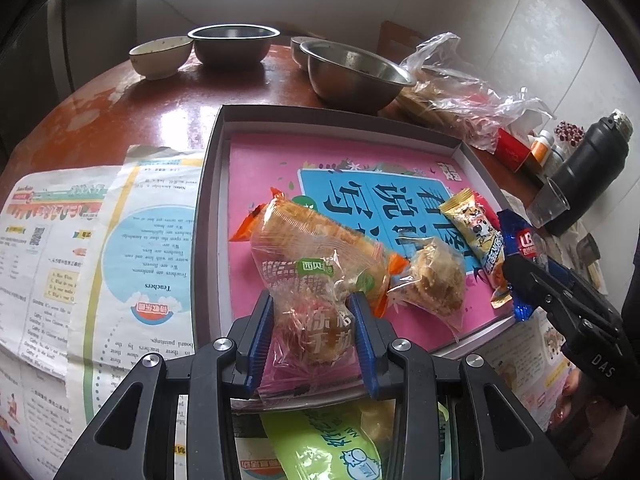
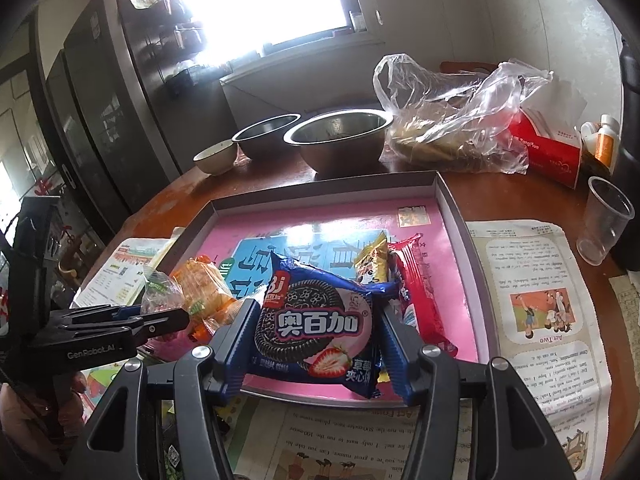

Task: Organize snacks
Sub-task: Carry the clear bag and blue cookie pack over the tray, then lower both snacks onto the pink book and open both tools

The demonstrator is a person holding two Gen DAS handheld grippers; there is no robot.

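Observation:
A shallow grey box point(image 1: 212, 184) point(image 2: 452, 204) with a pink printed floor lies on the table. My left gripper point(image 1: 314, 314) is shut on a clear pink-tinted snack packet point(image 1: 316, 328) over the box's near edge. Inside lie an orange-ended cracker pack point(image 1: 312, 240) point(image 2: 204, 280), a clear-wrapped brown cake point(image 1: 436, 276) and a yellow bar point(image 1: 476, 228) point(image 2: 372, 260). My right gripper point(image 2: 316, 316) is shut on a blue sandwich-cookie packet point(image 2: 316, 316) point(image 1: 520, 240), just above the box floor. A red packet point(image 2: 416, 292) lies to its right. A green packet point(image 1: 320, 444) lies under my left gripper.
Newspaper sheets point(image 1: 80, 240) point(image 2: 540, 300) flank the box. Behind it stand steel bowls point(image 1: 352, 76) point(image 2: 340, 140), a ceramic bowl point(image 1: 160, 56), a plastic bag of food point(image 2: 452, 120), a red tissue box point(image 2: 548, 148), a clear cup point(image 2: 608, 220) and a black flask point(image 1: 588, 168).

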